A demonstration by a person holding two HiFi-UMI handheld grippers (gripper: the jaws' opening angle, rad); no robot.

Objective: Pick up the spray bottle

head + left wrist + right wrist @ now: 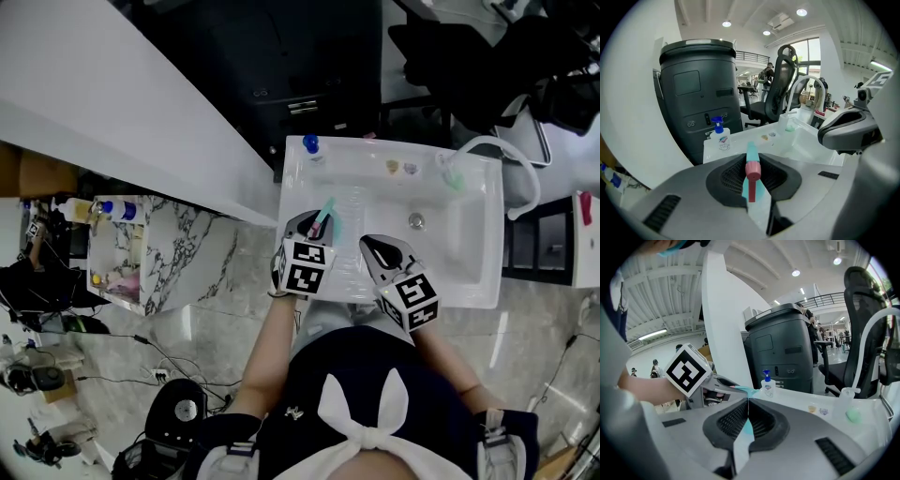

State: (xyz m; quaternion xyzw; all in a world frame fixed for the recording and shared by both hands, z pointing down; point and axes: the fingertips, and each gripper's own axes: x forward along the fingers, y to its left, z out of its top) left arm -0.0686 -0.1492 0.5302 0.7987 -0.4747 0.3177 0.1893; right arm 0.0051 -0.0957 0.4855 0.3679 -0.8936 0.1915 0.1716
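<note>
Spray bottle (752, 180) clamped, seemingly clear above sink (459, 248).

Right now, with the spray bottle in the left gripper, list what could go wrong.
The left gripper holds the spray bottle over the sink; a slack grip could drop it in.
The right gripper, shut and empty, hangs close and could knock it.
A swing toward the rim could topple the soap bottle.

floor: glossy grey marble tile (112, 356) below me | wall: white wall (112, 94) on my left | furniture: white sink unit (356, 145) facing me, tall dark bin (701, 93) behind it, black office chair (776, 93) | light: round ceiling spots (726, 24), bright window (808, 54)
</note>
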